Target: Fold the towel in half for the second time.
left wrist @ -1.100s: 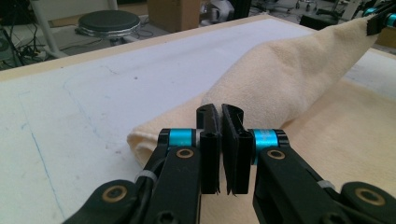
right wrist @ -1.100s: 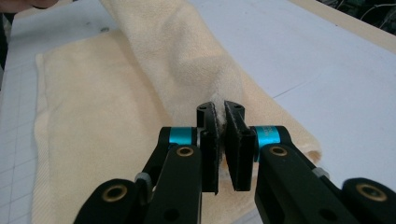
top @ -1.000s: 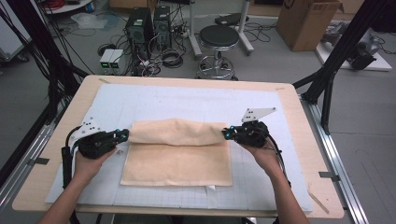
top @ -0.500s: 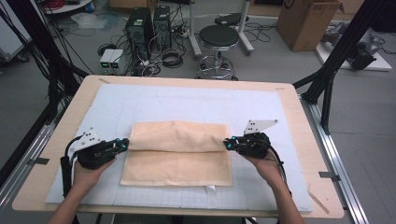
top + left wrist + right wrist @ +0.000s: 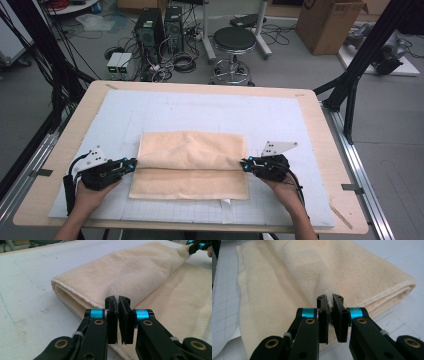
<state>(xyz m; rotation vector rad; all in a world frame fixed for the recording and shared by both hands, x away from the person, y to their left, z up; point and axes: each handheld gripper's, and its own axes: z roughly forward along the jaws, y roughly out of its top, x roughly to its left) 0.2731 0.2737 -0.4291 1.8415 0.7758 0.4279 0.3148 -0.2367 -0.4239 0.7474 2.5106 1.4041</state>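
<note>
A cream towel (image 5: 192,155) lies folded on the white mat, its upper layer drawn toward the person. My left gripper (image 5: 132,164) is shut on the towel's left end at the edge of that layer. At the right end, my right gripper (image 5: 243,164) is shut on the same layer. In the left gripper view the jaws (image 5: 118,315) meet on the towel (image 5: 140,272), and the right gripper (image 5: 197,245) shows far off at the other corner. In the right gripper view a tuft of towel (image 5: 312,267) sits pinched between the jaws (image 5: 330,312).
The gridded white mat (image 5: 200,107) covers most of the wooden table (image 5: 50,165). Bare mat lies beyond the towel and on both sides of it. Past the table's far edge stand a stool (image 5: 235,40), computer cases (image 5: 160,25) and a cardboard box (image 5: 330,22).
Both grippers have moved toward the person and lower, pulling the towel's upper layer with them. The fold now covers more of the lower layer.
</note>
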